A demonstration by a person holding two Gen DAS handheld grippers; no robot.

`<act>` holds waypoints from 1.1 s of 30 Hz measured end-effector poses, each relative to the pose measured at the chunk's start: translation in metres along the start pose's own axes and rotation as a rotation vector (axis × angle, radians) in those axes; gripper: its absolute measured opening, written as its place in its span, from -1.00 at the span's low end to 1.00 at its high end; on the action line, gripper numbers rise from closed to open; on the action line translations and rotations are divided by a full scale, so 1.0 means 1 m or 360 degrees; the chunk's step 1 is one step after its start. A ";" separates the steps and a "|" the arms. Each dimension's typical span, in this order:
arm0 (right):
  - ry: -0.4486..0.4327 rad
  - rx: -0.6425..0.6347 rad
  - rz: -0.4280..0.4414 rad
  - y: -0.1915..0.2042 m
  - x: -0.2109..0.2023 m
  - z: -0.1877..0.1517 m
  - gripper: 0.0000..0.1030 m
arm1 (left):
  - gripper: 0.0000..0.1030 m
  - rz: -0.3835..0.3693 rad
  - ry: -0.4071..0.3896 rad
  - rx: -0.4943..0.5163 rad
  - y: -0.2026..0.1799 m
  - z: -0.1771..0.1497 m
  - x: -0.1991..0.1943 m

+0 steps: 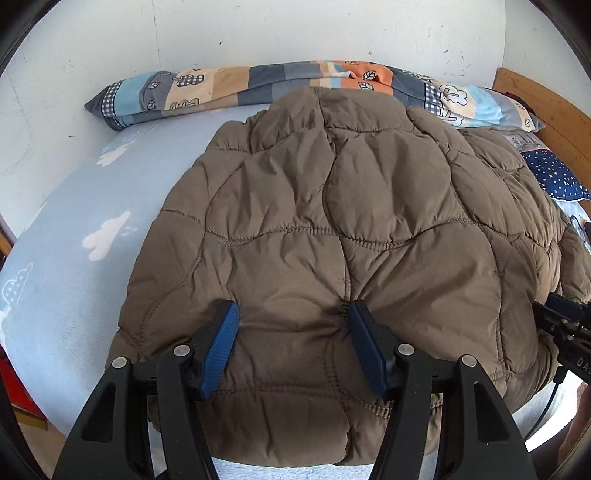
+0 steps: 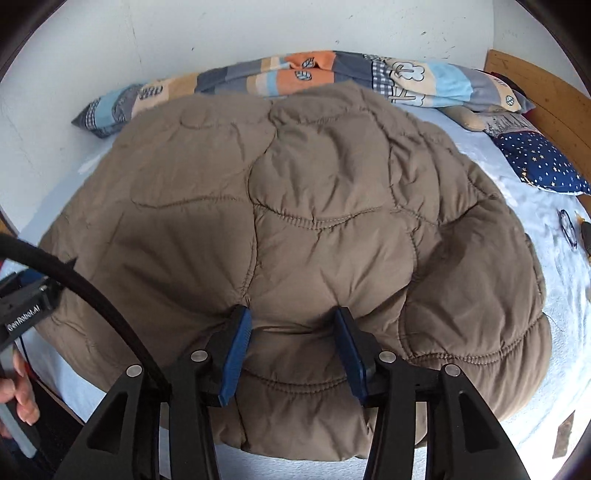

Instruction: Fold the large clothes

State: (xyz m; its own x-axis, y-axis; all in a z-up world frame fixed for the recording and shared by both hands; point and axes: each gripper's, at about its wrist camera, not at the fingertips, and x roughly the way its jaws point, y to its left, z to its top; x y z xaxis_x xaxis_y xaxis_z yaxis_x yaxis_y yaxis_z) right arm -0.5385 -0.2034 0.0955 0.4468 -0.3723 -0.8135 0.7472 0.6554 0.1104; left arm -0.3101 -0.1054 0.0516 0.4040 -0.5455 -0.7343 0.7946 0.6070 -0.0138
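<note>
Lying spread on a pale blue cloud-print bed sheet (image 1: 74, 206), brown quilted jacket (image 1: 332, 221), against a scuffed white wall (image 1: 258, 33). Patchwork pillow (image 1: 207, 92) behind, starry navy cushion (image 2: 539, 162) and wooden headboard (image 2: 546, 92) rightward. Left gripper (image 1: 291, 314) and right gripper (image 2: 291, 317) parted, pressing into padding, clamping nothing.

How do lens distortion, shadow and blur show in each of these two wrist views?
Left wrist view: fisheye bends the bed into a dome; the left gripper casts dark shadows on the brown quilted jacket; sharp focus. Right wrist view: same bulging, black corners; shadow beside the right gripper; the patchwork pillow looks slightly soft.
</note>
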 end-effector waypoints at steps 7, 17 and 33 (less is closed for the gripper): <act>-0.0027 0.0013 0.0076 -0.008 -0.011 -0.002 -0.01 | 0.18 -0.0043 -0.0093 -0.0074 0.008 0.001 -0.018; -0.0272 0.0484 -0.0041 -0.095 -0.077 -0.013 0.00 | 0.19 0.0006 -0.0259 0.0092 -0.014 -0.001 -0.055; 0.0078 0.0390 -0.0230 -0.097 -0.027 -0.016 0.21 | 0.33 0.0089 -0.0093 0.0093 -0.014 -0.006 -0.019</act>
State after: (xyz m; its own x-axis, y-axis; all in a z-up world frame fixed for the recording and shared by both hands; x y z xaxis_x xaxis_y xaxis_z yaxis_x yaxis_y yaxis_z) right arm -0.6304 -0.2463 0.0979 0.3070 -0.4142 -0.8568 0.9008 0.4170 0.1211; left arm -0.3319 -0.1000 0.0615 0.4727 -0.5454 -0.6922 0.7944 0.6036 0.0669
